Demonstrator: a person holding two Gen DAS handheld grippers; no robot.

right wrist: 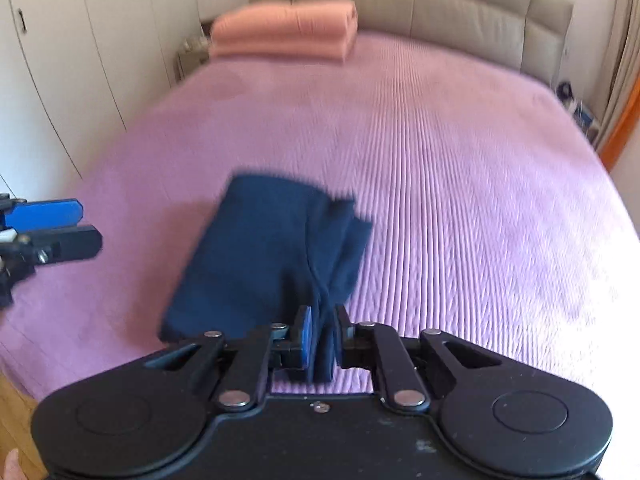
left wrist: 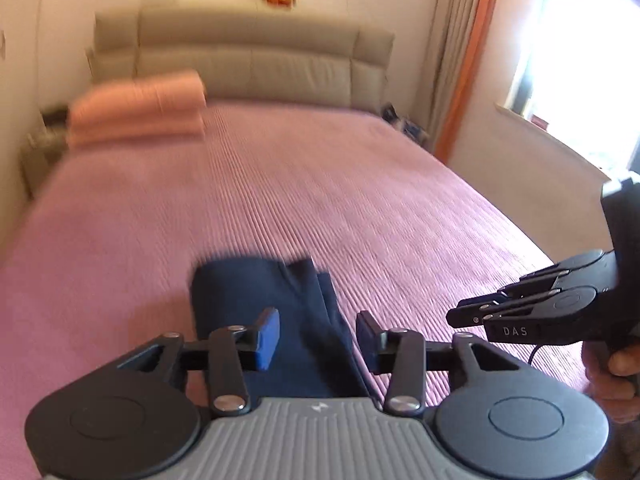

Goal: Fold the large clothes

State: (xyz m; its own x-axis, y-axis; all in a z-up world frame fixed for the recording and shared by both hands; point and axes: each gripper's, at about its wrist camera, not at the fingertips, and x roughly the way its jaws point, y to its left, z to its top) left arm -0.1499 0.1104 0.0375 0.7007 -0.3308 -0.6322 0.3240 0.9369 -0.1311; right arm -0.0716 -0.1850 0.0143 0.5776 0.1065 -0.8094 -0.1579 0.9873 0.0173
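A folded dark navy garment (right wrist: 256, 252) lies on the pink ribbed bedspread (right wrist: 460, 184) near the bed's front edge; it also shows in the left wrist view (left wrist: 256, 312). My right gripper (right wrist: 322, 338) is shut on the garment's near right edge, with cloth bunched between the pads. My left gripper (left wrist: 318, 338) is open above the garment's near end, with nothing between its fingers. In the right wrist view the left gripper (right wrist: 76, 228) sits at the far left, off the garment. In the left wrist view the right gripper (left wrist: 464, 316) is at the right.
A folded peach blanket (right wrist: 288, 28) lies at the bed's head on the left, against a beige padded headboard (right wrist: 460, 4). White wardrobe doors (right wrist: 60, 60) line the left side. A window and orange curtain (left wrist: 468, 60) are on the right. Wooden floor (right wrist: 16, 412) shows at lower left.
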